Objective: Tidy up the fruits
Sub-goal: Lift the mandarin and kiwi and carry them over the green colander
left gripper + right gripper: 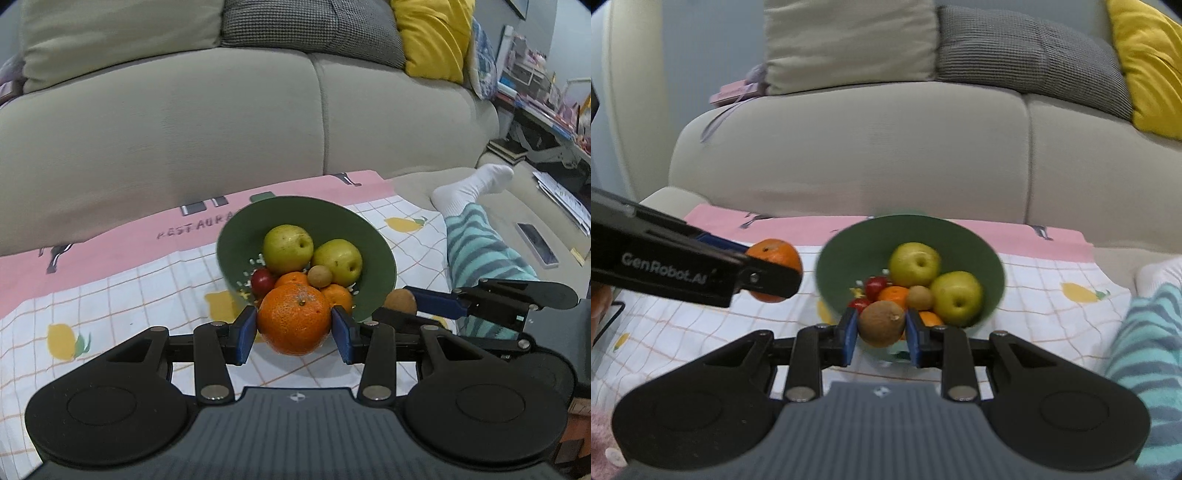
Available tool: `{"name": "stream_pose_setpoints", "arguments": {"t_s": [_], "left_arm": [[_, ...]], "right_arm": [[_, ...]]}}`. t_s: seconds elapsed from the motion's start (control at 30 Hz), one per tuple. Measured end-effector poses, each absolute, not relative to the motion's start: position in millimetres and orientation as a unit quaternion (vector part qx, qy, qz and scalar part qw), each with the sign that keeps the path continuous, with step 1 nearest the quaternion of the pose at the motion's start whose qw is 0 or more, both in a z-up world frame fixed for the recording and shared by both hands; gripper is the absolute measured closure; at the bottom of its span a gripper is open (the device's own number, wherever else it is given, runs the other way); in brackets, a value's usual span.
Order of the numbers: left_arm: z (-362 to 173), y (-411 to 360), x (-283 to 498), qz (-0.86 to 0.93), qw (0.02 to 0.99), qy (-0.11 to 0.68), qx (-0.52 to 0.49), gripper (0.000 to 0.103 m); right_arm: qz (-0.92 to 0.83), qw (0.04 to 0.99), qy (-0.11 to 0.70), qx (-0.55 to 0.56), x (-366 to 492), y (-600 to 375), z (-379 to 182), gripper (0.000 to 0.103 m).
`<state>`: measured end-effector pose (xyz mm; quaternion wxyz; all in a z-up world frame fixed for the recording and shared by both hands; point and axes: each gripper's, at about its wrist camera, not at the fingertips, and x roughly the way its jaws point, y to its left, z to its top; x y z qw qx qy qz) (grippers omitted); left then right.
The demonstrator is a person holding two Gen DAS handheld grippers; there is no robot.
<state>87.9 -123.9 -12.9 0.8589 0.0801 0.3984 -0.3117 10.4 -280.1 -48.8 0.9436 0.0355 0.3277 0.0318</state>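
orange [294,318] and kiwi [881,323] held before the fruit-filled green bowl [376,243].

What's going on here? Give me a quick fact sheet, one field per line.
left gripper: shut on an orange
right gripper: shut on a kiwi
bowl: green, on a checked cloth
in the bowl: two green apples, smaller oranges, another kiwi, small red fruit
behind: beige sofa, yellow cushion
person: striped trouser leg, white sock
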Motion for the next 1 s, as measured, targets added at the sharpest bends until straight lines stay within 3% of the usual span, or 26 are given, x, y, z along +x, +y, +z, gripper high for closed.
{"name": "stream_pose_setpoints", "arguments": {"t_s": [1.0], "left_arm": [[-68, -201, 167, -0.323, 0.796, 0.446, 0.251, 0.054]], "right_arm": [[0.007, 0.932, 0.356, 0.070, 81, -329, -89, 0.079]]}}
